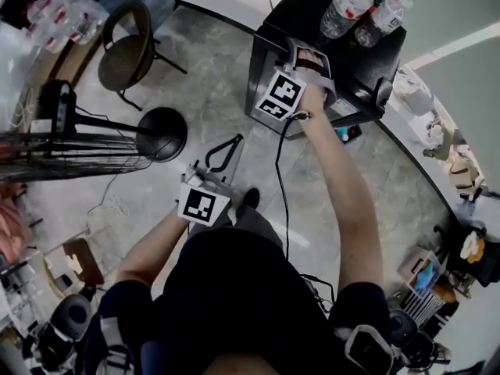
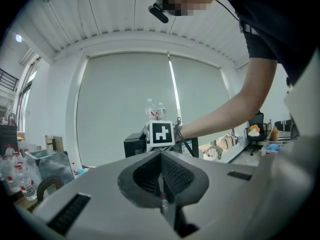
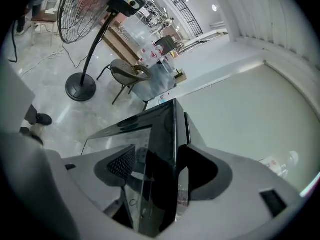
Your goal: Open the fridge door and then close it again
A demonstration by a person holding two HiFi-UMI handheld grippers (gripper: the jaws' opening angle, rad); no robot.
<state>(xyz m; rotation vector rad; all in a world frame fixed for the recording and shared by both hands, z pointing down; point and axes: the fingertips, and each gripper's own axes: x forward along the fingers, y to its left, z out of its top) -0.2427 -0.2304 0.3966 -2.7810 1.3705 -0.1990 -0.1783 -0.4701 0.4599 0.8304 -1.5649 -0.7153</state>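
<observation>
Your right tongs (image 3: pixel 157 165) pinch the fridge door (image 3: pixel 161 126) at its edge. Your left tongs (image 2: pixel 161 178) are pressed together, well apart from it.

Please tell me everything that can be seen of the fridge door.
The fridge door is a flat, glossy black panel, glass-like, that mirrors the room. It stands upright on a small black fridge with bottles on top. A narrow gap beside it suggests that it is slightly ajar. The right gripper clamps its free edge, one jaw on each side.
</observation>
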